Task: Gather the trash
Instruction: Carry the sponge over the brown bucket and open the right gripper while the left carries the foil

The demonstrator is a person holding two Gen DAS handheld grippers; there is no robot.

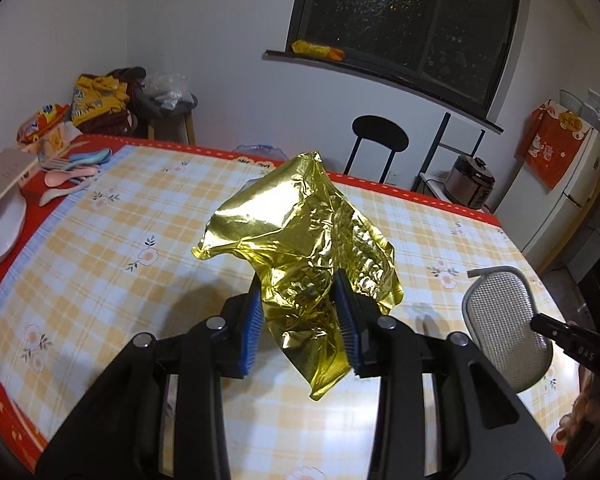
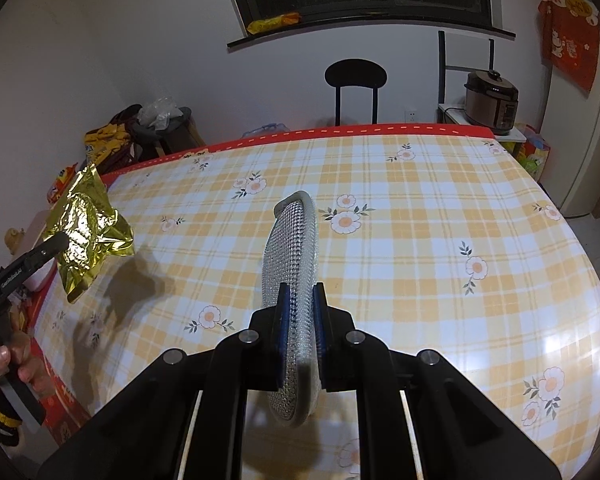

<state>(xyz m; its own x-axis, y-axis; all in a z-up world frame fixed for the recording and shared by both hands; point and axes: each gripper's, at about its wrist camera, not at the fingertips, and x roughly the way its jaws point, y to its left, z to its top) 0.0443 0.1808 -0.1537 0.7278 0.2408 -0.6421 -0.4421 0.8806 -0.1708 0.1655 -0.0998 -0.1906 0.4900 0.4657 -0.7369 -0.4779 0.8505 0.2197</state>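
Above the table (image 2: 420, 208) | left gripper (image 1: 300, 320) angled down, clamped on gold wrapper (image 1: 300, 240) | right gripper (image 2: 300, 332) clamped on mesh pad (image 2: 292, 248) | both clear of tabletop

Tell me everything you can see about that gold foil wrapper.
The gold foil wrapper looks like a crumpled, shiny metallic bag, creased all over, apparently empty, with a flared torn-looking top edge. The left tool is shut on its lower middle, both blue pads pressing it. It hangs above the checked tablecloth, touching nothing else, one corner drooping below the pads. In the right wrist view it casts a shadow on the cloth.
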